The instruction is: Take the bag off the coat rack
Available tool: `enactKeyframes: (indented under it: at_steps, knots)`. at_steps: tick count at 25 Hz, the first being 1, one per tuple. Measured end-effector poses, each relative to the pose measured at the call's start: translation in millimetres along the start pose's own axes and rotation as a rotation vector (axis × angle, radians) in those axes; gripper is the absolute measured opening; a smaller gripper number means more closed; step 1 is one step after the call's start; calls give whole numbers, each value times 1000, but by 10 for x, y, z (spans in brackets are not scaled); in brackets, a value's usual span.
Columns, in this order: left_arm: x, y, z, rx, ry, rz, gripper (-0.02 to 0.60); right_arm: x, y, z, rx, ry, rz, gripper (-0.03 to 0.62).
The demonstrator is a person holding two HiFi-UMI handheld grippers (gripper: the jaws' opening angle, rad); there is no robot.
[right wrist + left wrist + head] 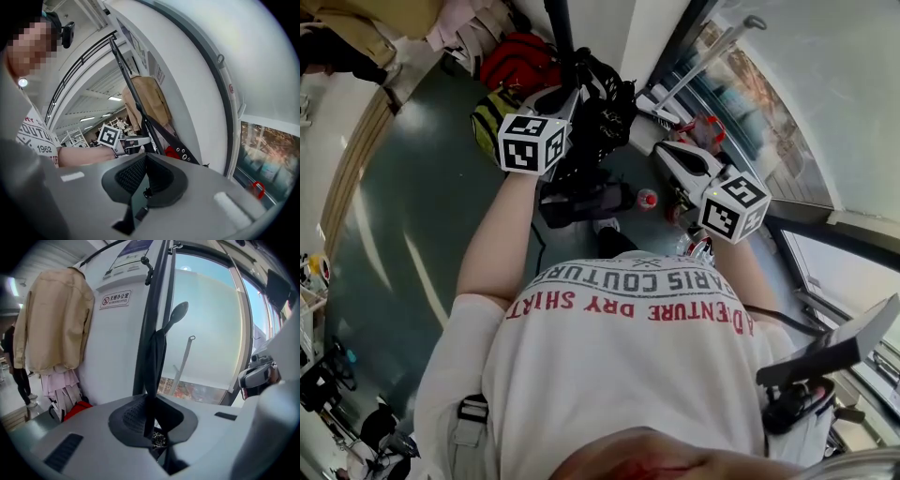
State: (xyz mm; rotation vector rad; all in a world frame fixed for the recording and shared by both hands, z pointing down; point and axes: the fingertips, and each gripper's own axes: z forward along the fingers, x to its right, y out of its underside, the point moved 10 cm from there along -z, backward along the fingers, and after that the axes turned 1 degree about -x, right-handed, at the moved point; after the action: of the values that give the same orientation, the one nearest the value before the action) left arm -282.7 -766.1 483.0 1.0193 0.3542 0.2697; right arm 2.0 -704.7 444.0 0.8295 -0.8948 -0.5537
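Note:
A black bag hangs against the dark coat rack pole. Its black strap runs up to a rounded peg on the pole. My left gripper is at the bag, and in the left gripper view it is shut on that strap, which passes between the pads. My right gripper is held lower right, apart from the bag, and its jaws look shut with nothing gripped. The right gripper view shows the eyelet strap and the left gripper.
A beige jacket hangs left of the pole, with pink cloth below it. A red bag, a yellow-and-black item, a dark bag and a red-capped bottle lie on the floor. A glass wall stands behind.

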Motion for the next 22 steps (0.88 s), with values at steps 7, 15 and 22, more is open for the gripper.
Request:
enactKeyframes:
  at_steps: [7,15,22]
  knots:
    - [20,40,-33,40,79,-119,18,2,66,-41,-3,4,14,2]
    - [211,-271,-225,69,102,-77,14,-22,114,-64,-10,-1,24,2]
    - [483,-885,-612,171,144,-4,14,-145,136,-164,21,-7,25,2]
